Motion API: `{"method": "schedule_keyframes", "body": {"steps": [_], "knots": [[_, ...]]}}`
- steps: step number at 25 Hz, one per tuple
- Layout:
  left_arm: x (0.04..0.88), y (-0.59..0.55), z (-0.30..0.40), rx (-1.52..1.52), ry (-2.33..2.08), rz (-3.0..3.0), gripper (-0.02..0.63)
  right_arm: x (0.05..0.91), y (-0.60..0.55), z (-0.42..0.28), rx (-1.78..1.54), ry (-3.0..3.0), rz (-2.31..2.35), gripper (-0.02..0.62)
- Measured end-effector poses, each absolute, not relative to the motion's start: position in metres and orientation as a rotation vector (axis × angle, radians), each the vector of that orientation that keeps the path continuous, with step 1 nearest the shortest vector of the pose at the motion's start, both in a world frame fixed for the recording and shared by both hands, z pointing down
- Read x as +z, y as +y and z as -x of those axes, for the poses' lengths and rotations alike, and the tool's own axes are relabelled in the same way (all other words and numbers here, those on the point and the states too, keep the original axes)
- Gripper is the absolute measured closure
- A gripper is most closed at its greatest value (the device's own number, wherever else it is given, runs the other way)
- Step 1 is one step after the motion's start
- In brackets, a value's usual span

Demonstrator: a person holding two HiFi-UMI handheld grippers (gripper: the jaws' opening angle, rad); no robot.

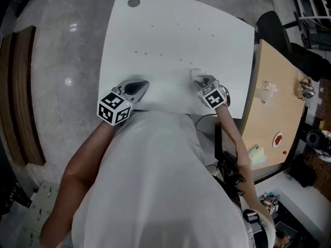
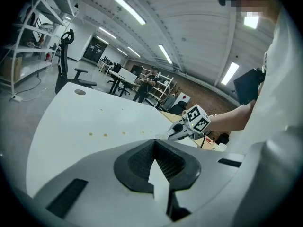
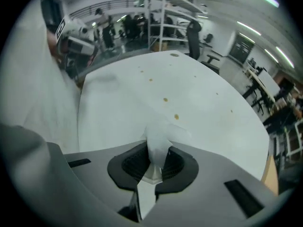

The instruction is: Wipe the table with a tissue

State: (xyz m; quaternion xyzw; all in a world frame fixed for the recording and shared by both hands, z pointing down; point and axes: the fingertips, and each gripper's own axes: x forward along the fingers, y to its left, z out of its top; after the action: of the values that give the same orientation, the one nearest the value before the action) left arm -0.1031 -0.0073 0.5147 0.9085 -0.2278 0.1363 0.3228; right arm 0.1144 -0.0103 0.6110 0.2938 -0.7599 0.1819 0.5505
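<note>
The white table (image 1: 170, 30) carries several small brown spots (image 1: 137, 51), also seen as spots (image 3: 165, 99) just ahead of the right jaws. My right gripper (image 1: 200, 81) points steeply down over the near right part of the table, shut on a crumpled white tissue (image 3: 160, 135) that sticks out past its tips. The tissue (image 1: 195, 75) shows as a pale wad in the head view. My left gripper (image 1: 139, 87) hovers low over the near left part, jaws together with nothing between them. The left gripper view shows the right gripper (image 2: 176, 131) across the table.
A wooden table (image 1: 274, 123) with small items adjoins on the right. A black office chair (image 1: 271, 27) stands at the far right corner. A round cable hole (image 1: 134, 2) sits at the table's far left. My white shirt (image 1: 155, 180) hides the near edge.
</note>
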Motion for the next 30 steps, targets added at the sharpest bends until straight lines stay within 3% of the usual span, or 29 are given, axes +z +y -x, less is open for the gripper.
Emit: {"method": "schedule_keyframes", "body": {"steps": [6,14,17,28,30], "knots": [[0.515,-0.01,0.109,0.362,-0.566,-2.397,0.598,0.621,0.002,-0.101,0.867,-1.928,-0.796,0.558],[0.513,-0.011,0.111,0.375,-0.548,-2.407,0.598,0.615,-0.018,-0.119,1.03,-1.958,-1.048,0.549],[0.514,-0.013,0.111,0.382,-0.552,-2.408,0.598,0.622,-0.021,-0.126,1.078,-1.947,-1.062,0.47],[0.515,-0.017,0.112,0.388,-0.593,-2.381,0.598,0.602,-0.02,-0.126,0.804,-1.907,-1.08,0.435],[0.516,-0.016,0.11,0.392,-0.588,-2.381,0.598,0.598,-0.018,-0.123,0.811,-1.935,-1.089,0.399]]}}
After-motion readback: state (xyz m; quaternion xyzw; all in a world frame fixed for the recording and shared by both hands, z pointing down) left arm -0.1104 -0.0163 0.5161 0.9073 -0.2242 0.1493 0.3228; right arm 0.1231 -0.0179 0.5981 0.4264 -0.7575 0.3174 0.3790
